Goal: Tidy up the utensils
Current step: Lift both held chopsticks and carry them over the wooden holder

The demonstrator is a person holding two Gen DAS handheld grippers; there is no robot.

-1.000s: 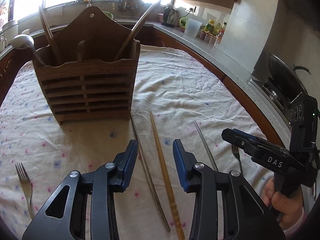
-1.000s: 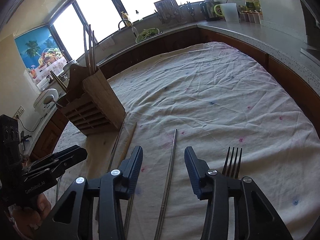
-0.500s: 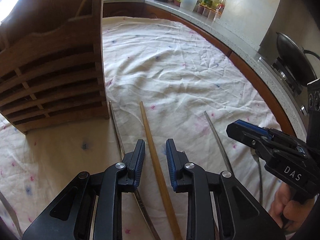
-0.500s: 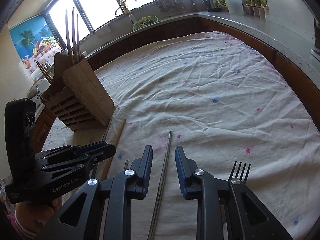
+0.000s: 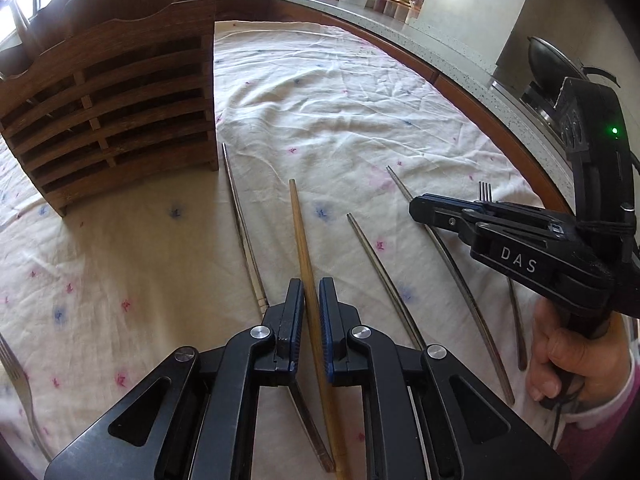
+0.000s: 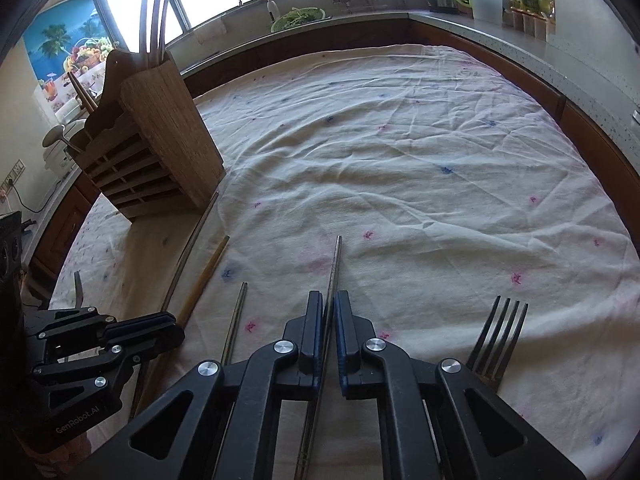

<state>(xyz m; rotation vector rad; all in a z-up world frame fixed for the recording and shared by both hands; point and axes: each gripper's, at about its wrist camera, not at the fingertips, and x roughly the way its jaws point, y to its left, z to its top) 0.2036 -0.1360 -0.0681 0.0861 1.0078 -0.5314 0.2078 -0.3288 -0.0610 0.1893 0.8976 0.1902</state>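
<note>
My left gripper (image 5: 308, 286) is shut on a wooden chopstick (image 5: 300, 232) that lies on the cloth. My right gripper (image 6: 328, 298) is shut on a metal chopstick (image 6: 335, 262), also low on the cloth. The wooden utensil holder (image 5: 108, 108) stands at the far left and shows in the right wrist view (image 6: 160, 140) with several utensils upright in it. Two more metal chopsticks (image 5: 240, 216) (image 5: 376, 264) lie beside the wooden one. A fork (image 6: 498, 332) lies right of my right gripper.
A second fork (image 5: 16, 376) lies at the left edge of the floral tablecloth (image 5: 340, 92). The counter (image 6: 500, 36) with a kettle, jug and jars curves behind. A pan on a stove (image 5: 552, 68) sits at the right.
Both grippers moved forward and down and closed: the left onto the wooden chopstick, the right onto the metal chopstick. The holder now looks closer in the left view.
</note>
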